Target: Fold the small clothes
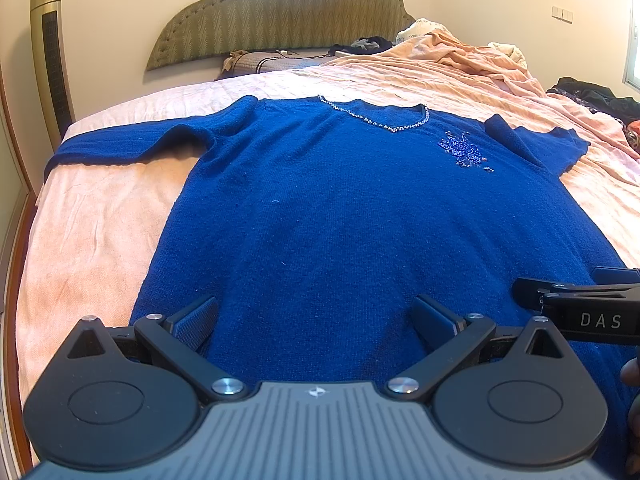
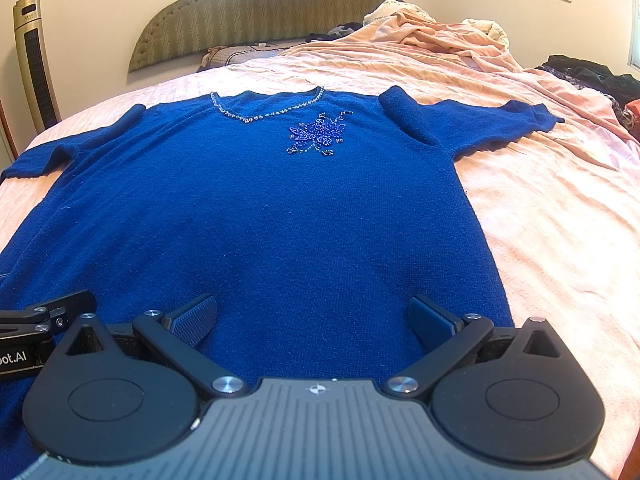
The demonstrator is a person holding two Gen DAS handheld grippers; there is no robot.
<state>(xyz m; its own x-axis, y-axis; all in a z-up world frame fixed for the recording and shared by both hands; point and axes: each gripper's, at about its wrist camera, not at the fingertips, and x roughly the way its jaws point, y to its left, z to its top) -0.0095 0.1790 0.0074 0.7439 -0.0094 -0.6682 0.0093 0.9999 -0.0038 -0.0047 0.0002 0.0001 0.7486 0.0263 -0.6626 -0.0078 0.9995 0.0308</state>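
A royal-blue knitted sweater point(image 1: 320, 208) point(image 2: 256, 216) lies flat and face up on the bed, its beaded neckline point(image 1: 380, 120) point(image 2: 264, 114) at the far end and a beaded flower point(image 1: 464, 152) point(image 2: 318, 134) on the chest. Both short sleeves are spread out sideways; the right one point(image 2: 460, 120) has a fold at the shoulder. My left gripper point(image 1: 316, 320) hovers open over the hem on the left half, nothing between its fingers. Beside it my right gripper point(image 2: 314, 318) is open over the hem's right half, also holding nothing.
The peach bedsheet point(image 2: 560, 220) covers the bed. A rumpled peach blanket point(image 1: 472, 60) and dark clothes point(image 2: 580, 72) lie at the far right. A padded headboard point(image 1: 280, 12) and a tower fan point(image 1: 50, 56) stand at the back. The bed's left edge point(image 1: 24, 260) is close.
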